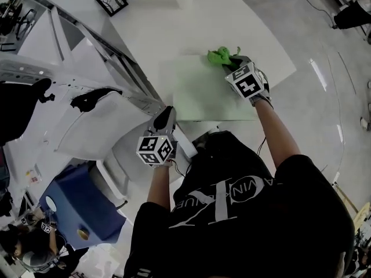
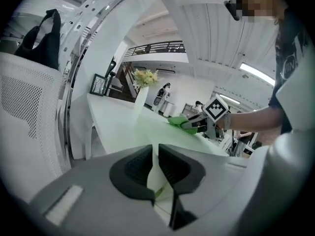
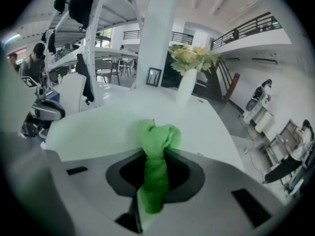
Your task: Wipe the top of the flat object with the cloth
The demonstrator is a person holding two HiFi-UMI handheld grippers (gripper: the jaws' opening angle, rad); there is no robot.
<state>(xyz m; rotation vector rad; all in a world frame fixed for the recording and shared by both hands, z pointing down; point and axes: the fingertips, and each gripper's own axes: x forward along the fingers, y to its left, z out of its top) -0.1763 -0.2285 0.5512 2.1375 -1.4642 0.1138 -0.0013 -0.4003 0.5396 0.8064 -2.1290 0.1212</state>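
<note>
- Left gripper (the nearer one) has its jaws closed on the near edge of the pale green board; it seems to hold the board steady.
- This board lies flat on the white table. Its top shows no stain and no wet trace, so I cannot tell how much is wiped.
- Right gripper is clamped on the bunched green cloth, which sits at the far right corner of the board.
- By my judgement the steadying and the grasp of the cloth are done, while most of the top probably remains to be wiped.
- Counted: two grippers, one cloth, one board, one table. Farther back there is one vase of flowers and one black picture frame.
</note>
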